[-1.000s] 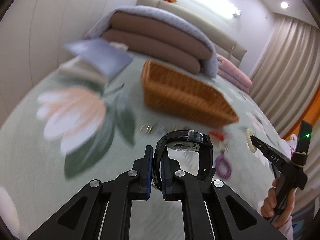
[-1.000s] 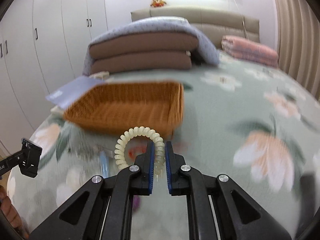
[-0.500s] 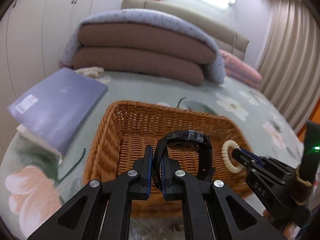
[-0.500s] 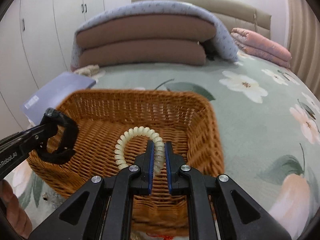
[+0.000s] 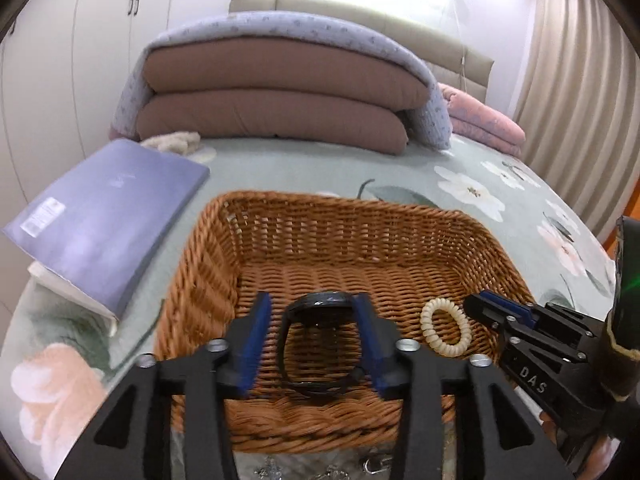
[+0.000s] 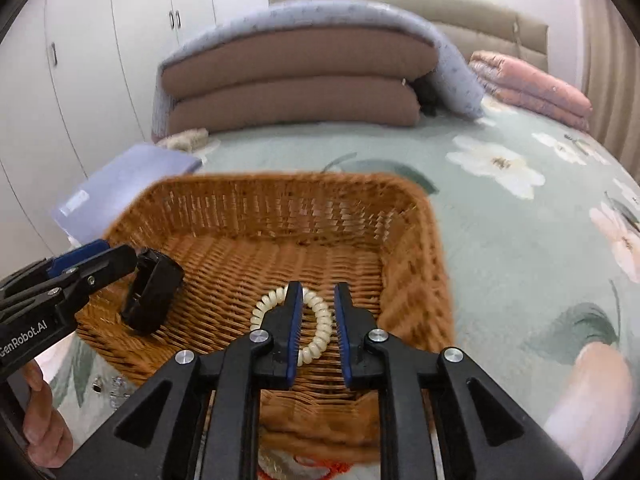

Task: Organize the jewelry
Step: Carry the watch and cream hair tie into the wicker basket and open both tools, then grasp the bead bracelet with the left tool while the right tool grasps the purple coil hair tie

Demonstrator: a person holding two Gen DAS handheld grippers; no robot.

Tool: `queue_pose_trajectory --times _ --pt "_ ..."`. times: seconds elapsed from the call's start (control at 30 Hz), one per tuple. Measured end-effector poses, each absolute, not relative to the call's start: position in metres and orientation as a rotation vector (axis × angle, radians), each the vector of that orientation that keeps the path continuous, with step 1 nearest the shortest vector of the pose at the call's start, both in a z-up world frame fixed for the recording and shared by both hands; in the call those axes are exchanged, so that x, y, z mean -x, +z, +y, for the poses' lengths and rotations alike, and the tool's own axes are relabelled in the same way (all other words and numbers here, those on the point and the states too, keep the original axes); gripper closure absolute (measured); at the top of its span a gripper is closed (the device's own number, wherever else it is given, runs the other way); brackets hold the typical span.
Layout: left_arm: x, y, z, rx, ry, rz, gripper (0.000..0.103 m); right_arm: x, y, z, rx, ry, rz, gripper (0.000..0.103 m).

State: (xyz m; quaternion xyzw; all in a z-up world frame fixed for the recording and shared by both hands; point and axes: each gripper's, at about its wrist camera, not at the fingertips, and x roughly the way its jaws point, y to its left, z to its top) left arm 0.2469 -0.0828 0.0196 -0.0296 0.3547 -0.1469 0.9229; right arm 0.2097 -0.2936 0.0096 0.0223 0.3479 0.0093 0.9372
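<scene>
A brown wicker basket (image 5: 360, 216) (image 6: 412, 240) sits on the flowered bedspread. A black watch (image 5: 316, 344) (image 6: 154, 290) is inside it between the fingers of my left gripper (image 5: 312, 340), which is open over the basket's near part. A cream spiral bracelet (image 5: 446, 332) (image 6: 316, 320) lies on the basket floor between the fingers of my right gripper (image 6: 316, 320), which is also open. In the right wrist view the left gripper (image 6: 100, 260) enters from the left.
A purple-grey book (image 5: 108, 212) lies left of the basket. Folded brown and blue bedding (image 5: 276, 92) is stacked behind, a pink blanket (image 6: 532, 88) at the right. Small metal jewelry pieces (image 5: 320, 470) (image 6: 108, 388) lie on the bedspread before the basket.
Both grippers moved over the basket and opened. The watch and the spiral bracelet, held a second ago, now sit in the basket.
</scene>
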Motion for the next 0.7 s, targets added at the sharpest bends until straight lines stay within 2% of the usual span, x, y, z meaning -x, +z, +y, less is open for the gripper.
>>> queue_pose_trajectory --times 0.1,0.23,0.47,0.57,0.63,0.67,0.7 --pt "-0.229 0.033 -0.075 0.094 -0.333 0.686 0.055 -0.183 0.031 -0.296 -0.072 0.030 0.644 0.084" --pt "-0.184 0.058 -0.058 0.146 -0.383 0.601 0.055 -0.135 0.052 -0.297 -0.096 0.044 0.576 0.067" --pt "-0.089 0.060 -0.030 0.195 -0.395 0.568 0.055 -0.048 0.045 -0.296 -0.130 0.029 0.555 0.067" --pt "-0.059 0.052 -0.024 0.191 -0.380 0.536 0.054 -0.027 0.029 -0.299 -0.162 0.016 0.555 0.061" --pt "-0.048 0.044 -0.024 0.178 -0.371 0.512 0.048 -0.019 0.015 -0.301 -0.184 0.019 0.582 0.059" --pt "-0.047 0.039 -0.025 0.179 -0.374 0.514 0.040 -0.017 0.007 -0.302 -0.192 0.019 0.601 0.058" --pt "-0.046 0.035 -0.026 0.179 -0.376 0.523 0.036 -0.016 -0.002 -0.302 -0.198 0.020 0.626 0.058"
